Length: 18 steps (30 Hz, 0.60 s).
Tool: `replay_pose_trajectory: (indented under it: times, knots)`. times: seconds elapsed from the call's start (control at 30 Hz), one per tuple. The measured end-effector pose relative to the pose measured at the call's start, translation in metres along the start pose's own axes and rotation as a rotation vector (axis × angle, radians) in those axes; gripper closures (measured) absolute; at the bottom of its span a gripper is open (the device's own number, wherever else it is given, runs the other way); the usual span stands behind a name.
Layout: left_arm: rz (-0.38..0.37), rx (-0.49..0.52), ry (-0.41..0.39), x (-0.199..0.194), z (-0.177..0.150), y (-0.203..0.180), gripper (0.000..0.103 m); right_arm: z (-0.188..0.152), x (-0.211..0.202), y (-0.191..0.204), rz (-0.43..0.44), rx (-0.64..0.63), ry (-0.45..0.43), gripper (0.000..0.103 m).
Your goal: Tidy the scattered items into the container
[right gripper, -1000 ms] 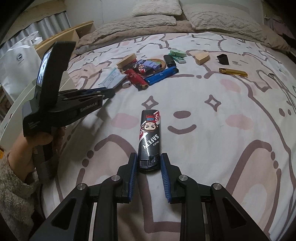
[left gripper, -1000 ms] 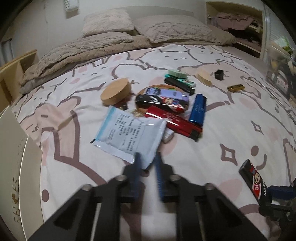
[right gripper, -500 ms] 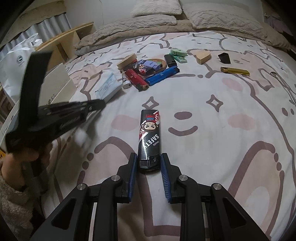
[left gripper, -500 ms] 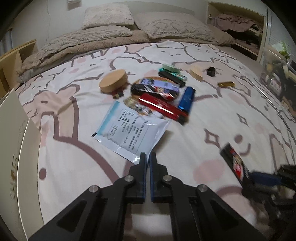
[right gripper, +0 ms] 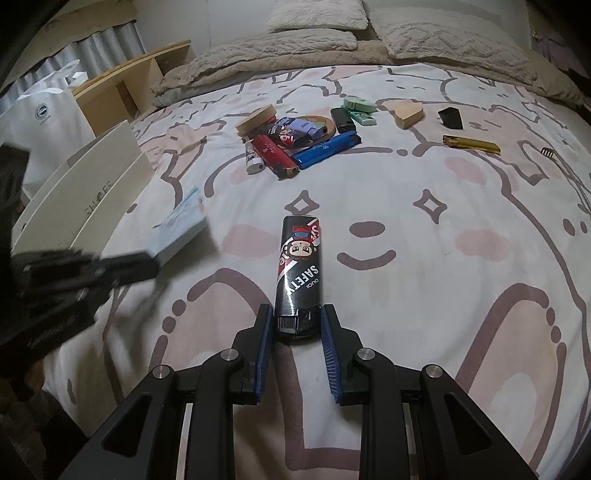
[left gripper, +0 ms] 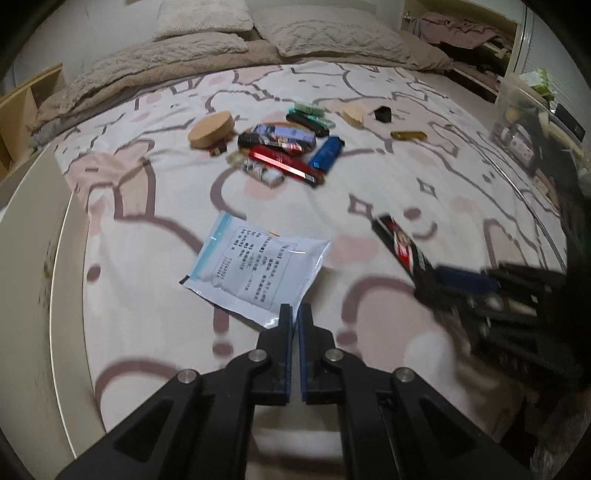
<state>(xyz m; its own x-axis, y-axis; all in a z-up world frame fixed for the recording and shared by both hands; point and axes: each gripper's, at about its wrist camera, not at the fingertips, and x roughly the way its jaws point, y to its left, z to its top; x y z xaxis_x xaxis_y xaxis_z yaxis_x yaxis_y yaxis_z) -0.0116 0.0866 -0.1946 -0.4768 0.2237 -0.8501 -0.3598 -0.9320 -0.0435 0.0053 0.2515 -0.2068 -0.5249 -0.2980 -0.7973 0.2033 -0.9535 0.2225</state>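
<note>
Bed [right gripper: 461,258] was mostly untidied. White box [right gripper: 85,192] at the bed's left edge looked like the container; its inside wasn't visible. Main cluster, red lighter [left gripper: 284,164] and blue lighter [left gripper: 327,154] among it, lay mid-bed, well apart from the box. White printed pouch [left gripper: 258,271] was pinched at its near corner by the closed left gripper [left gripper: 294,314], beside the box. Black "SAFETY" lighter [right gripper: 300,273] was clamped at its near end by the right gripper [right gripper: 297,325], on the sheet. Gold lighter [right gripper: 471,144] lay apart.

lighters [right gripper: 300,273]: about 8 | packet [left gripper: 258,271]: 1 | pillows [left gripper: 332,33]: 2
</note>
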Motion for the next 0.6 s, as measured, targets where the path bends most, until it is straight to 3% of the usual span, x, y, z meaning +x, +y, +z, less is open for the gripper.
replay_pose_trajectory:
  times: [0.17, 0.2, 0.23, 0.3, 0.4, 0.47, 0.53, 0.6]
  knots:
    - [-0.024, -0.022, 0.022, -0.008, -0.025, -0.008, 0.099, 0.0, 0.001, 0.0, -0.003, -0.007, 0.0, 0.075]
    - [-0.026, -0.027, 0.022, -0.009, -0.029, -0.011, 0.099, 0.0, 0.002, 0.0, 0.019, -0.009, 0.001, 0.065]
    - [-0.027, -0.03, 0.022, -0.01, -0.032, -0.013, 0.099, 0.0, 0.002, 0.001, 0.048, -0.011, 0.001, 0.049]
    - [-0.009, -0.03, 0.008, -0.011, -0.037, -0.02, 0.099, 0.001, 0.002, 0.007, 0.077, -0.034, 0.004, 0.033]
    - [0.007, -0.03, -0.004, -0.012, -0.038, -0.023, 0.095, -0.003, 0.004, 0.021, 0.013, -0.112, 0.01, 0.031]
    - [0.041, -0.027, -0.014, -0.011, -0.036, -0.023, 0.078, -0.004, 0.003, 0.024, -0.008, -0.136, 0.012, 0.031]
    - [0.087, -0.023, -0.041, -0.013, -0.035, -0.021, 0.047, -0.004, 0.003, 0.024, -0.008, -0.132, 0.012, 0.031]
    - [0.092, -0.032, -0.06, -0.015, -0.033, -0.017, 0.037, -0.004, 0.003, 0.023, -0.04, -0.128, 0.013, 0.031]
